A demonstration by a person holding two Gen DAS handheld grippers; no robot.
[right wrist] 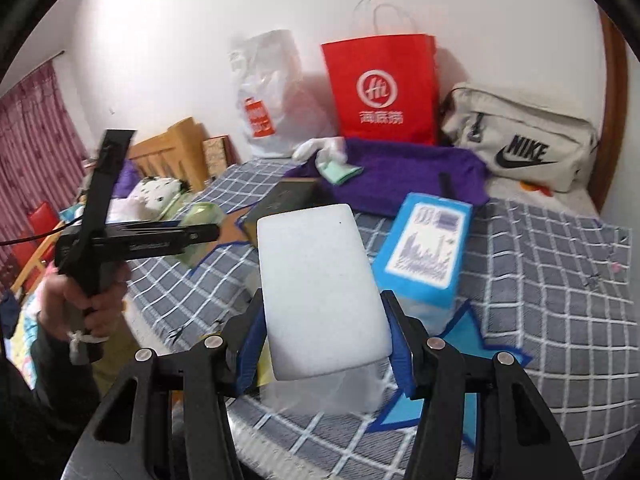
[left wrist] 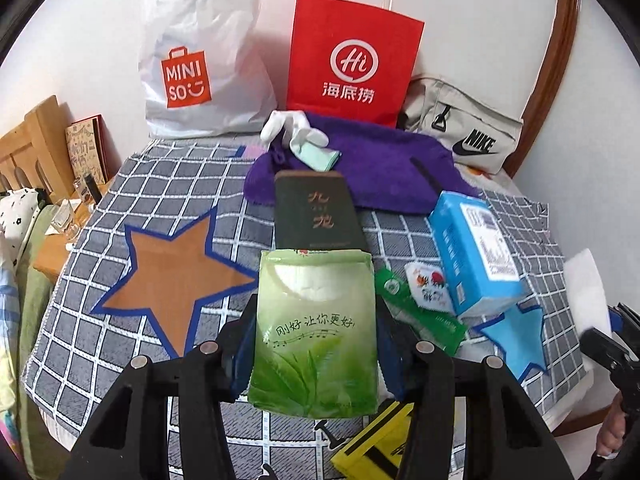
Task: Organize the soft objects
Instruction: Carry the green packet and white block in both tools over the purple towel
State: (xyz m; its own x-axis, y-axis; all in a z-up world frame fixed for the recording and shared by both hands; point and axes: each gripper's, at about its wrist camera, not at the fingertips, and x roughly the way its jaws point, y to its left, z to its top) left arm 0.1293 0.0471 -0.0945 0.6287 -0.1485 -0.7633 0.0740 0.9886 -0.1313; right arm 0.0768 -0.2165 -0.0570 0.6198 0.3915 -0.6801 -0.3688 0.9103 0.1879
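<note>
L gripper (left wrist: 316, 344) has its jaws clamped on a green tissue pack (left wrist: 314, 332), held up over the bed w/ the grey checked blanket (left wrist: 100, 332). R gripper (right wrist: 326, 332) has jaws clamped on a white tissue pack (right wrist: 320, 288), also lifted above the blanket, its clear wrapper hanging below.

Containers stand at the far edge along the wall: white MINISO bag (left wrist: 200, 64) on the left, red paper bag (left wrist: 354, 56) in the middle, beige Nike bag (left wrist: 464, 132) on the right. Can't tell what's inside any of them. In front of them lies a purple towel (left wrist: 380, 168) w/ white gloves (left wrist: 294, 130) and a mint cloth (left wrist: 320, 156) on its left end.

Bare blanket left of centre, incl. the orange star patch (left wrist: 176, 276); more bare room at the right side in the R wrist view. Bed's right edge runs by a brown curved frame (left wrist: 556, 60).

Nearby clutter: dark green box (left wrist: 316, 212) just beyond the green pack, blue tissue box (left wrist: 476, 252) right of it, tilted, w/ a small floral packet (left wrist: 428, 286) and a green sachet (left wrist: 420, 312) beside it. Yellow-black item (left wrist: 376, 448) at the near edge below the L gripper. Left of the bed: wooden headboard (left wrist: 32, 144), a glass (left wrist: 66, 216).
</note>
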